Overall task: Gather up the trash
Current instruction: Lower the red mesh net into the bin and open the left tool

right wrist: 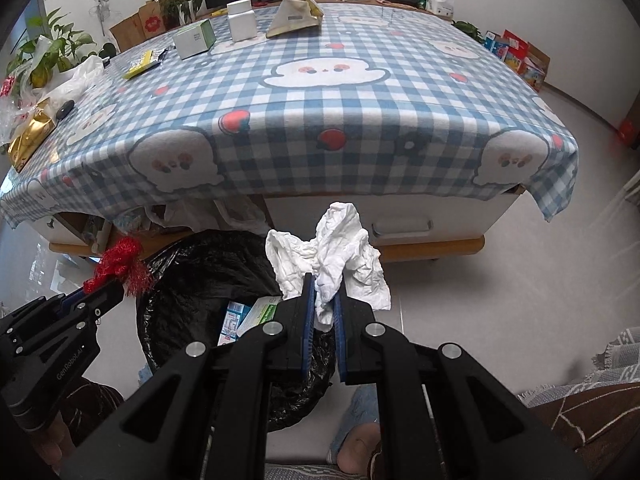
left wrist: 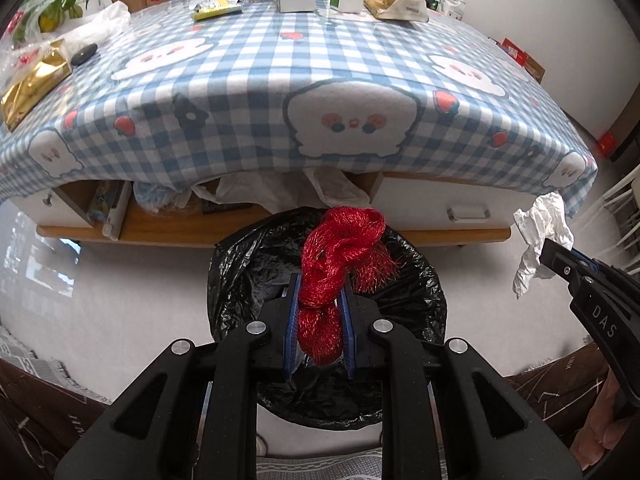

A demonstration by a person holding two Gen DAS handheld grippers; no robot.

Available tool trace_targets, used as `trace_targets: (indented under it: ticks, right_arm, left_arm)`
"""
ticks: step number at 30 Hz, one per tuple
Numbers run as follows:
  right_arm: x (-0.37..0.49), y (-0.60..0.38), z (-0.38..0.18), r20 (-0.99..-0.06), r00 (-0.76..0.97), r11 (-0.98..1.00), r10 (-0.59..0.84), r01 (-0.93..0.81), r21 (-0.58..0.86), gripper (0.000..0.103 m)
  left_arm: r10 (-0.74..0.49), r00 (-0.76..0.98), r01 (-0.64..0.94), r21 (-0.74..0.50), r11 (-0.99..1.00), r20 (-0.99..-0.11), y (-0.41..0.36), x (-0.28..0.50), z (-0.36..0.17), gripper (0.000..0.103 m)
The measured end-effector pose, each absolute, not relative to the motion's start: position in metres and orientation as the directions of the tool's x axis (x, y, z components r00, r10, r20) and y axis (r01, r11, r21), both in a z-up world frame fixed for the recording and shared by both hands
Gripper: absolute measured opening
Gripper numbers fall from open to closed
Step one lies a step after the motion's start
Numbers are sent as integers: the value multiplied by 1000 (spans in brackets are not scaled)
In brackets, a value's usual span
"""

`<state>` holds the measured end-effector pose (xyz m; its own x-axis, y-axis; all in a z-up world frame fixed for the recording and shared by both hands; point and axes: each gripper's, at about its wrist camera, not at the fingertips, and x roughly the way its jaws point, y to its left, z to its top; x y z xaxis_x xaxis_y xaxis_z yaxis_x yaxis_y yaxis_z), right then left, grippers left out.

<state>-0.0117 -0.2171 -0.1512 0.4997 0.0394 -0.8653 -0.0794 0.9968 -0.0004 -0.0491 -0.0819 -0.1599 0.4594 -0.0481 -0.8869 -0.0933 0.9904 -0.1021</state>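
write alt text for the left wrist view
The left tongs grip a red tinsel bundle above a black-lined trash bin, before a table with a blue checked cloth. At right, the right tongs hold a crumpled white tissue.

**Trash over the bin**

I see a red tinsel bundle (left wrist: 338, 264), twisted and frayed, clamped upright directly above the black-lined trash bin (left wrist: 424, 300). A crumpled white tissue (right wrist: 336, 256) is pinched just above the bin's right rim. Inside the bin lie small printed cartons (right wrist: 256, 314), tilted against the liner.
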Motion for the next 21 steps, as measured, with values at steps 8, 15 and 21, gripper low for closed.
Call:
trace_targets:
  ticks: [8,15,21]
  right_arm:
    - [-2,-223,-180,-886,463,998,11,-60,-18,8]
    - [7,-224,-201,-905,426,998,-9,-46,-32,8]
    - [8,-227,-204,-906,424,999,-11,-41,-31,8]
  left_arm:
    - [-62,446,-87,-112,990,-893,-84,-39,-180,17]
    - [-75,417,-77,-117,990,-906,-91,-27,-203,17]
    - [-84,405,-63,-119,991,-910,-99,-23,-211,17]
